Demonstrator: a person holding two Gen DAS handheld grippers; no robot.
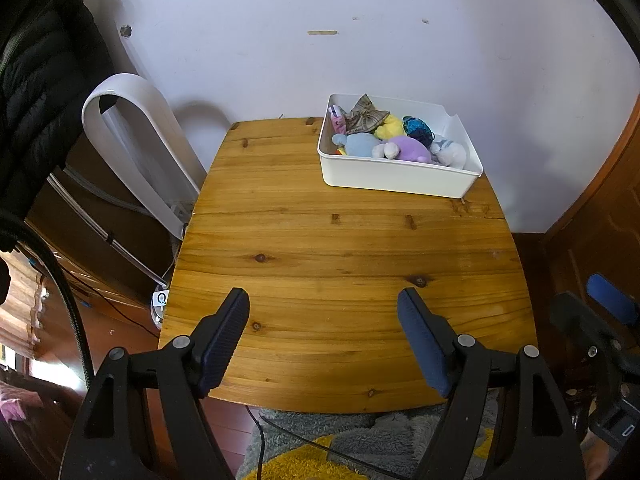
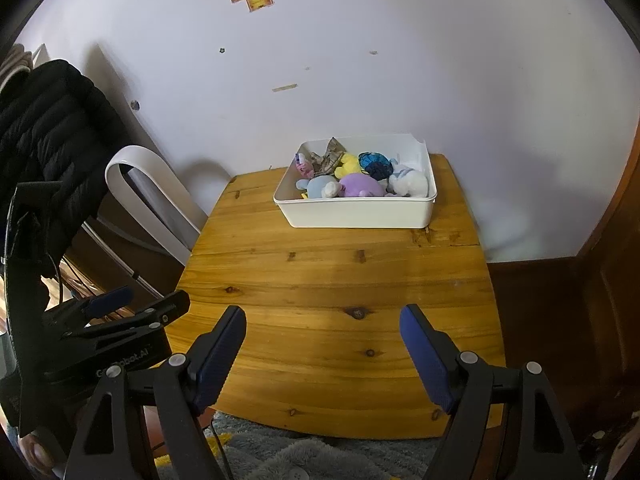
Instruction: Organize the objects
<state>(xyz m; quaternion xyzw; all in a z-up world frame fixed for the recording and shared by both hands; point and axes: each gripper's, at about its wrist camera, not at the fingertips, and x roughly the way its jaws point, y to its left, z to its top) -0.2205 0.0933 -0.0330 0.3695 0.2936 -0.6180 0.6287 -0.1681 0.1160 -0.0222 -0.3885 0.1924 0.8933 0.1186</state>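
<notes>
A white plastic bin (image 1: 394, 178) stands at the far right of the wooden table (image 1: 332, 264), against the wall. It holds several small plush toys: a purple one (image 1: 408, 149), a light blue one (image 1: 358, 145), a yellow one (image 1: 390, 126), a white one (image 1: 452, 152), a dark blue one (image 1: 418, 128) and a plaid bow (image 1: 366, 117). The bin (image 2: 360, 212) shows in the right wrist view too. My left gripper (image 1: 323, 300) is open and empty above the table's near edge. My right gripper (image 2: 322, 316) is open and empty too. The left gripper (image 2: 140, 304) shows at the left.
A white looped fan (image 1: 140, 148) stands on the floor left of the table. A black puffer jacket (image 1: 44, 92) hangs at the far left. A grey and yellow rug (image 1: 344, 444) lies below the near edge. A wooden door (image 1: 600, 208) is at the right.
</notes>
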